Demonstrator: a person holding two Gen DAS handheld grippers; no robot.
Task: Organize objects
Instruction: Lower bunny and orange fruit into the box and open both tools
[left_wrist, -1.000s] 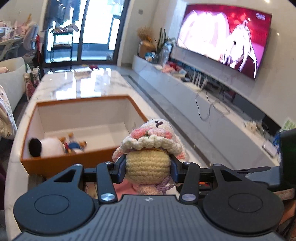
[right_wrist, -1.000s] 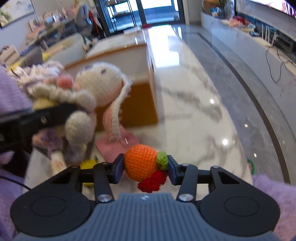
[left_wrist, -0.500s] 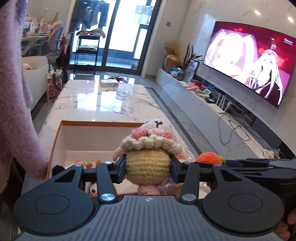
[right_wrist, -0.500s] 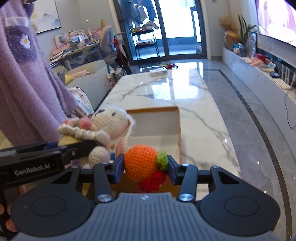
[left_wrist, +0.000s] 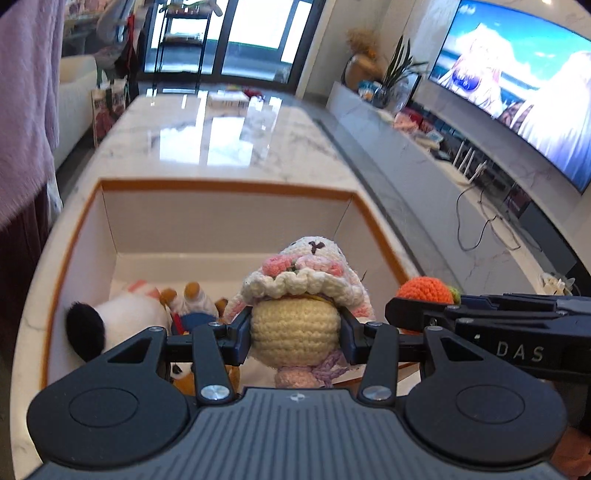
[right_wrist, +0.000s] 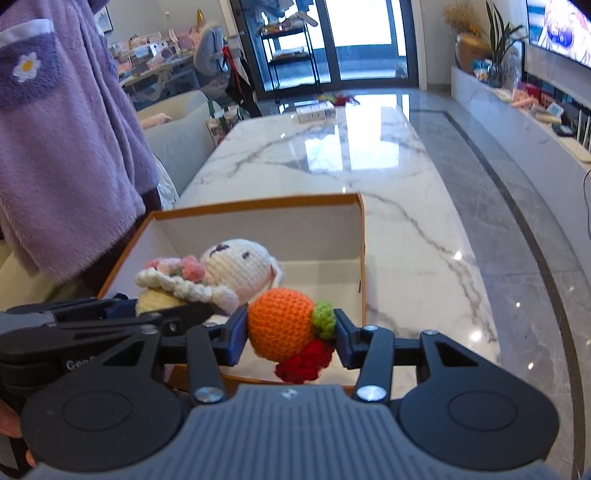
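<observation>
Already both pairs of tongs are loaded and over the box. Nearest in the left wrist view, the left tongs (left_wrist: 295, 332) are clamped on the cream body of a crocheted bunny doll (left_wrist: 301, 291), which hangs above the near end of the orange-rimmed box (left_wrist: 221, 184). Just beside them, the right tongs (right_wrist: 290, 332) are clamped on a crocheted orange fruit (right_wrist: 280, 328) with a green stem and a red tuft below, above the box's near right corner. Neither toy is released yet.

Down inside, against the near left wall, a white plush with a black ear (left_wrist: 110, 314) and a small figure with orange feet (left_wrist: 192, 302) already lie on the box floor, so part of the sorting looks done. The far half of the box is bare.

Beyond the box, toward the far end of the marble counter (right_wrist: 369, 155), a small white carton (right_wrist: 316, 110) lies well apart; whether it belongs to the task I cannot tell.

What seems left: letting go of both toys into the box.
</observation>
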